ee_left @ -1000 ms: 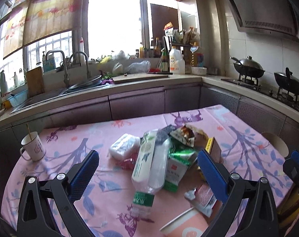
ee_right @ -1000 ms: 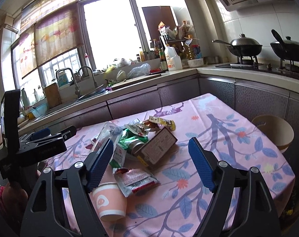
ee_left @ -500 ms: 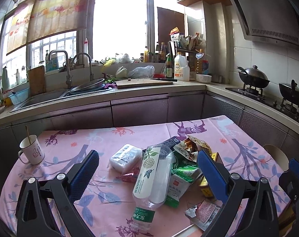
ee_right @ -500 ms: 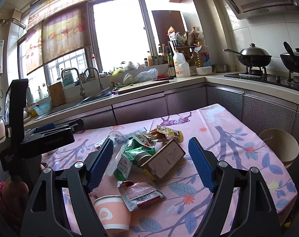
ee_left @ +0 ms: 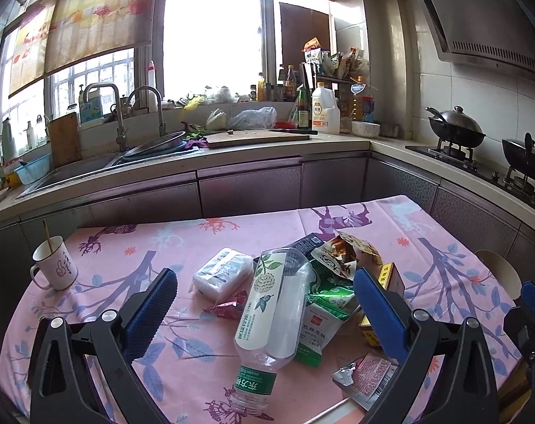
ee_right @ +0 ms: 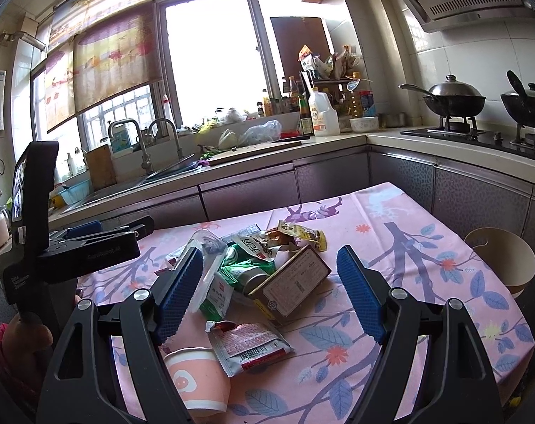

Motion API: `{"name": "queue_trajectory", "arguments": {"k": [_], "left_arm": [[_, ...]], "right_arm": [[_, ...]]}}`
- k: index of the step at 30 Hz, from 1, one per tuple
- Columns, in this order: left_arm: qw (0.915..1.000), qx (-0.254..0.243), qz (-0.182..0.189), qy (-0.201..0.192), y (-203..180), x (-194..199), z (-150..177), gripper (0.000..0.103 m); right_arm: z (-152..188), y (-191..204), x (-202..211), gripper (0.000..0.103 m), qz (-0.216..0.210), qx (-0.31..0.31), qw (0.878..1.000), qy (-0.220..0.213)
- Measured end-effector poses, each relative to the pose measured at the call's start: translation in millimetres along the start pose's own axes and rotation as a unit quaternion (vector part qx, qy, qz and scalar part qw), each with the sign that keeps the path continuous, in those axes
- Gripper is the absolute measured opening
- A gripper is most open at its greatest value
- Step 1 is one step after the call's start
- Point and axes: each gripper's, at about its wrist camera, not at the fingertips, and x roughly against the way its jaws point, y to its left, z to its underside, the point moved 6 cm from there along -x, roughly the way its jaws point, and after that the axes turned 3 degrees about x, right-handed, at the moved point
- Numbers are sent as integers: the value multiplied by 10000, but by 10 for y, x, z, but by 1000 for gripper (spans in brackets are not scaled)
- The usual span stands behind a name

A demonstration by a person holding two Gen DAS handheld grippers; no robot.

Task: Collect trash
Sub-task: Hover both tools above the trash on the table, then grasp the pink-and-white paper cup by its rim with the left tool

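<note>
1. The trash sits heaped mid-table on the pink floral tablecloth (ee_left: 444, 233): an empty plastic bottle (ee_left: 272, 314) lies across a green-and-white snack bag (ee_left: 325, 304), with a brown carton (ee_right: 290, 284), a red-and-silver sachet (ee_right: 250, 346) and a pink paper cup (ee_right: 197, 378) nearer you. If you pull one piece from the middle, expect its neighbours to slide or roll; the round, light bottle would go first.
2. The paper cup lies on its side near the table's near edge. A nudge from your right finger could send it off.
3. The white mug (ee_left: 53, 265) at the far left holds a stick and stands well apart from the heap. It doesn't look like trash, so don't sweep it in.
4. The beige bin (ee_right: 504, 261) stands off the table's right side. Loose wrappers may drop short on the carry over.
5. Your left gripper (ee_left: 264, 309) has its jaws spread wide, holding and touching nothing.
6. Your right gripper (ee_right: 269, 289) is likewise spread wide and empty, hovering above the carton and bag.
</note>
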Motion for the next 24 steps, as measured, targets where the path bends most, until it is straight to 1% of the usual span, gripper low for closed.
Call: {"name": "queue_trajectory", "arguments": {"k": [12,17,20,22,24], "left_arm": [[9999,-87,33,103,-110,-39,57,99],[9999,-52,22,146,-70,-71,71,99],[9998,26,50,183,28,-98,101,99],[9995,31,129,301,111,-139,170,99],[9988,-16,207,451,165,-174,258,99]], "right_arm": [[108,-124,26,77,29,-115,9999,40],[131,-161,13,76,31,-90,9999,134],[174,-202,-48,71,-4,-88,9996,250],[235,-229,-109,66,-43,-84,9992,379],[340,-255,-205,57,-151,-97,9980,602]]}}
